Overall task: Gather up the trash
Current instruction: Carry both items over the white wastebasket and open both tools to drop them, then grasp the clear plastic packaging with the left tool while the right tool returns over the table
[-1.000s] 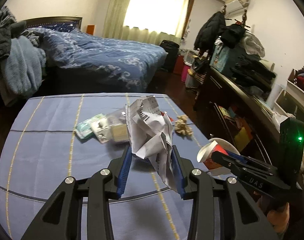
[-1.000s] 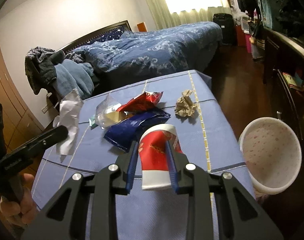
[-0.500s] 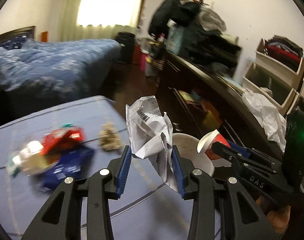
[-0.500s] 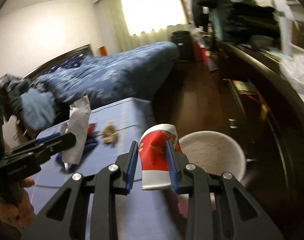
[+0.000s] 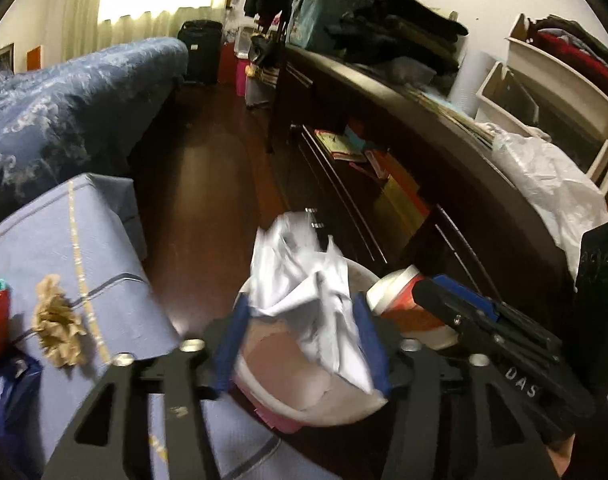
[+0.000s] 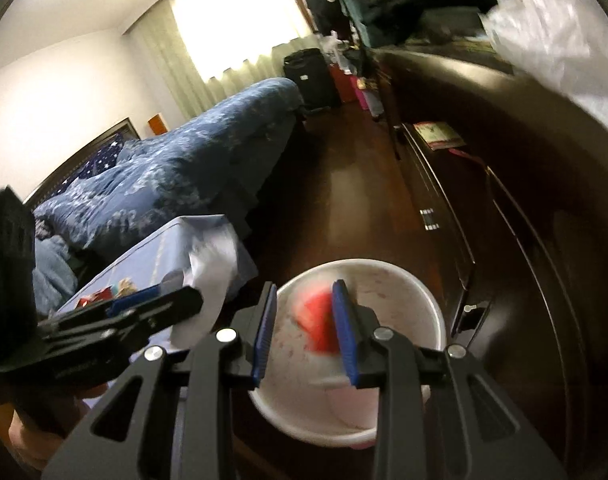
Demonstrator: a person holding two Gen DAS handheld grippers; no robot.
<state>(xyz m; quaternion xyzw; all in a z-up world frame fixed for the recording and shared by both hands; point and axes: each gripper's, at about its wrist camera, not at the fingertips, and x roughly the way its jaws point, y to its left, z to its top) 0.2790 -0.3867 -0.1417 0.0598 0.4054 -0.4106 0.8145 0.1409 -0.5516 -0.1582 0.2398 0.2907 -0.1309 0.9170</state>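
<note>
Over the white bin point(image 6: 432, 304), our left tool point(image 5: 304, 332) has just been opening, freeing the crumpled paper point(image 5: 312, 292); our right tool point(image 6: 306, 328) seems spread around the blurred red cup point(image 6: 318, 326). Wrappers point(image 5: 8, 384) remain at the table point(image 5: 104, 264) corner.

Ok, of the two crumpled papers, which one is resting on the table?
The small brown crumpled paper, lying on the blue tablecloth. The larger white crumpled paper is off the table, above the white bin.

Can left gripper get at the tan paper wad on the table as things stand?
Probably not yet: the left gripper, jaws just opening, has crumpled white paper between them over the bin. The tan wad lies unobstructed.
</note>
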